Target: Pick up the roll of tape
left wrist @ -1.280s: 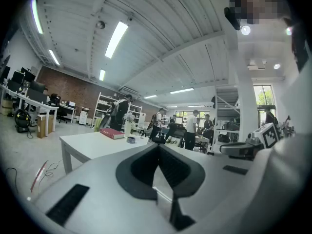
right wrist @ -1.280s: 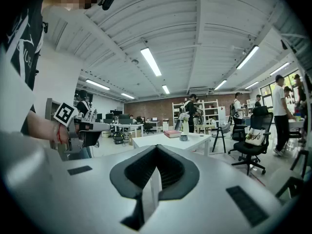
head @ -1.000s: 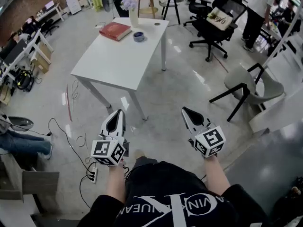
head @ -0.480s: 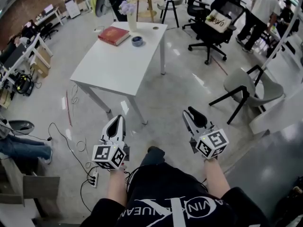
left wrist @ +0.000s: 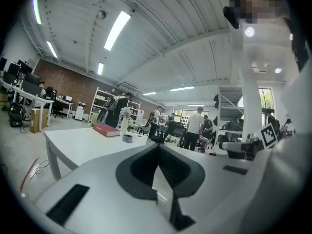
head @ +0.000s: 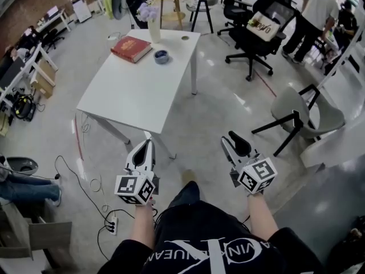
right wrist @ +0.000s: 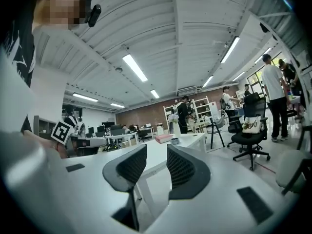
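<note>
Left gripper [head: 146,145], seen from the head view, has its jaws pressed together with nothing between them. The right gripper [head: 232,138] beside it has its jaws spreading apart, also with nothing in them. Both point away from the person over bare floor, short of the white table [head: 128,90]. The roll of tape [head: 161,56] lies at the table's far end, just beside a red book [head: 131,48] and near a vase of flowers [head: 153,26]. From the left gripper it sits at about twelve o'clock, from the right gripper at about eleven. It seems to lie flat with its hole upward, though it is small at this range. The left gripper looks slightly nearer, but both are well apart from it.

From the left gripper view, the left gripper [left wrist: 158,149] has its pads meeting in a closed seam. The roll of tape [left wrist: 127,138] shows at about eleven o'clock beyond the tips, on the table top with the book [left wrist: 106,129] to its nine o'clock.

From the right gripper view, the right gripper [right wrist: 156,151] has a clear gap between its pads, and only table and floor show through it. The roll of tape [right wrist: 175,141] stands at about one o'clock above the tips, far off. I'd judge the right gripper is the one being readied, and it needs to travel the table's full length first.
</note>
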The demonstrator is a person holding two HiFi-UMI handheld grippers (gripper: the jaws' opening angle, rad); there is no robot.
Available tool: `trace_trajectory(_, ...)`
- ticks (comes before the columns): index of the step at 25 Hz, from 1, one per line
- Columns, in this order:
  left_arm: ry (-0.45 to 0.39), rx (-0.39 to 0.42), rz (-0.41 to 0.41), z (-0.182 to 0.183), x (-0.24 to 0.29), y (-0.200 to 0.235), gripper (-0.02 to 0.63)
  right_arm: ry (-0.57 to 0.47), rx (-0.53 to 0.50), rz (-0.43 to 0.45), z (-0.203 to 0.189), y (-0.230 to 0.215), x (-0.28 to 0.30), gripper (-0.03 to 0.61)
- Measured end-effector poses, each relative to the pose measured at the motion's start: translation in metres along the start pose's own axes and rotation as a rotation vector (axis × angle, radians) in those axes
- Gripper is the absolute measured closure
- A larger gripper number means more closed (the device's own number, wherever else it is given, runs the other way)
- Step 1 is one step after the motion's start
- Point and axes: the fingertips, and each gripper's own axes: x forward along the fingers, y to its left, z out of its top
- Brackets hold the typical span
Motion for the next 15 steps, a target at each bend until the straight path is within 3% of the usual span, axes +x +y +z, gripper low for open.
trace_trajectory(15, 0.022, -0.014, -0.021, 0.029, 0.13, 0.061, 0.612, 0.033, 0.034, -0.017, 0.019, -0.069, 0.109, 0.44)
